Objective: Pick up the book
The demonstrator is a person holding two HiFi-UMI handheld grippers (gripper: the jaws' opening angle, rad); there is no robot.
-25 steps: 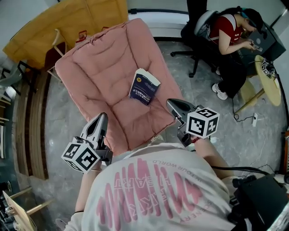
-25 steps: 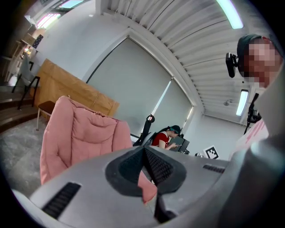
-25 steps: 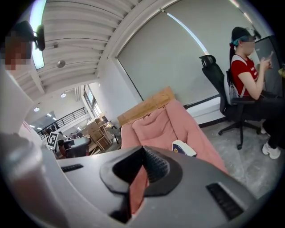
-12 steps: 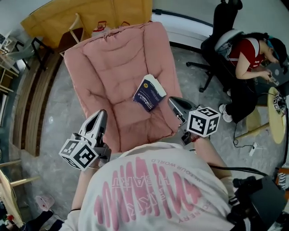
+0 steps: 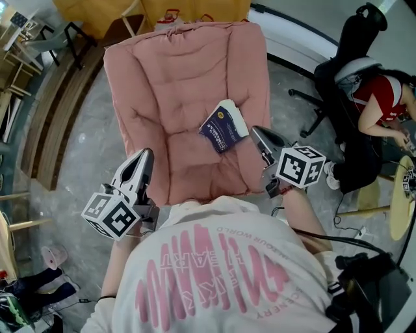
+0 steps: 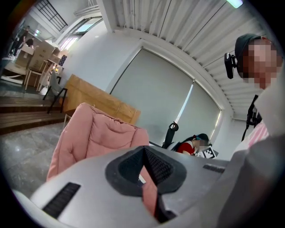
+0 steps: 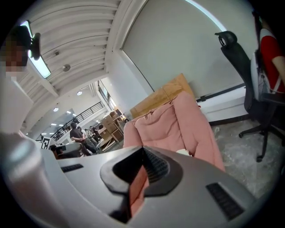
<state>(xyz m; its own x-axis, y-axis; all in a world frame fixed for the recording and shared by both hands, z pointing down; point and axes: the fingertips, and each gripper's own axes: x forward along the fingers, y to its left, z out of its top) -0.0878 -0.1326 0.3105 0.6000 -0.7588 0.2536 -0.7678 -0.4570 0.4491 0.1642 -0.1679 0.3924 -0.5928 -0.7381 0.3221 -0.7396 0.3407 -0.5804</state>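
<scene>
A dark blue book (image 5: 223,127) with white page edges lies tilted on the seat of a pink padded lounge chair (image 5: 175,84). My right gripper (image 5: 258,133) is shut and empty, with its tip just right of the book and off the cushion's right edge. My left gripper (image 5: 145,157) is also shut and empty, at the cushion's front left edge and well away from the book. In the right gripper view the shut jaws (image 7: 142,149) point at the pink chair (image 7: 173,124), with a white corner of the book (image 7: 183,152) just above them. The left gripper view shows shut jaws (image 6: 143,149) facing the chair (image 6: 89,133).
A seated person in red (image 5: 383,104) works by a black office chair (image 5: 354,45) at the right. A round wooden table (image 5: 404,208) stands further right. Wooden steps (image 5: 58,110) run along the left, and a yellow-brown panel (image 5: 195,8) stands behind the chair. A black bag (image 5: 370,293) sits lower right.
My right gripper has moved forward and closer to the book's right side. The left gripper has hardly shifted. The whole head view has swung, so the chair sits more upright in the picture.
</scene>
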